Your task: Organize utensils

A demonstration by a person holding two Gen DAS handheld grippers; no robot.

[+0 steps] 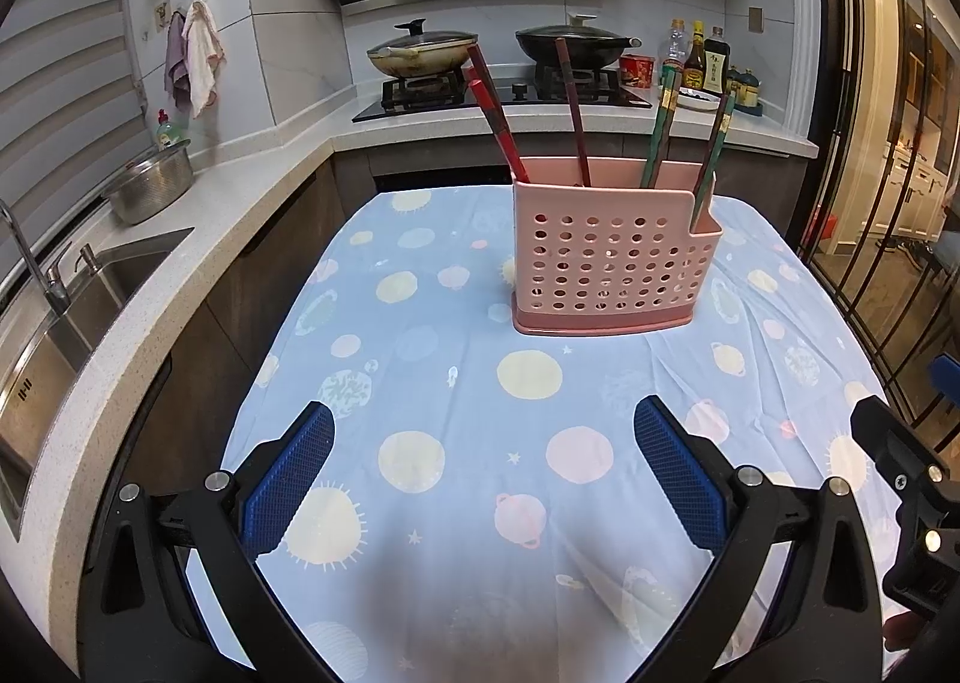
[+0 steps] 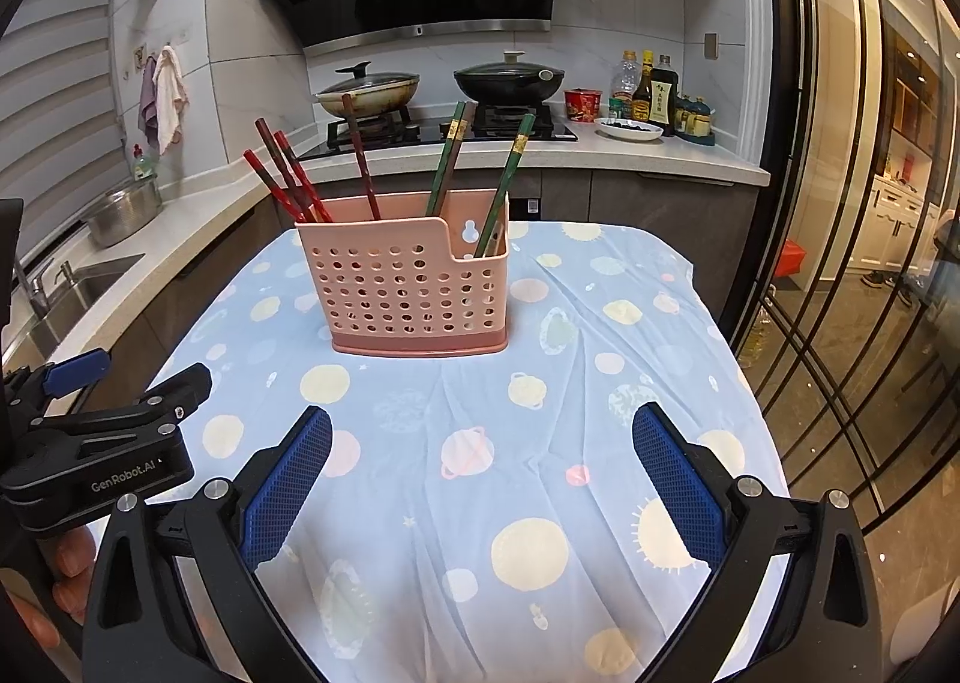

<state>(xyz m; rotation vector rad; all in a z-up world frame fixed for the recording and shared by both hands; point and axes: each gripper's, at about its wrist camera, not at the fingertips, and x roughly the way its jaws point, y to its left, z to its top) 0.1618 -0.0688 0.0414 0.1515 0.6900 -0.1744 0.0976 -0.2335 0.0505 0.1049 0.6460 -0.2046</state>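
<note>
We start at our left gripper: its blue-padded fingers stand wide apart at the bottom of the left wrist view, holding nothing, with only the patterned blue cloth between them. Our right gripper is the same in its own view, fingers spread wide and empty above the cloth. At the lower left of the right wrist view we see the other gripper's black body and, below it, the fingertips of a hand around its handle.

Farther up, in the middle of both views, the pink perforated utensil holder stands upright on the cloth-covered desk, well apart from both grippers. Red chopsticks lean out of its left part and green chopsticks out of its right part; one green stick sits in the lower notch at the right end, though we cannot tell the inner dividers clearly.

Beyond the desk, at the top of the frames, two lidded woks sit on the stove, with sauce bottles to the right and a sink at the left edge.
</note>
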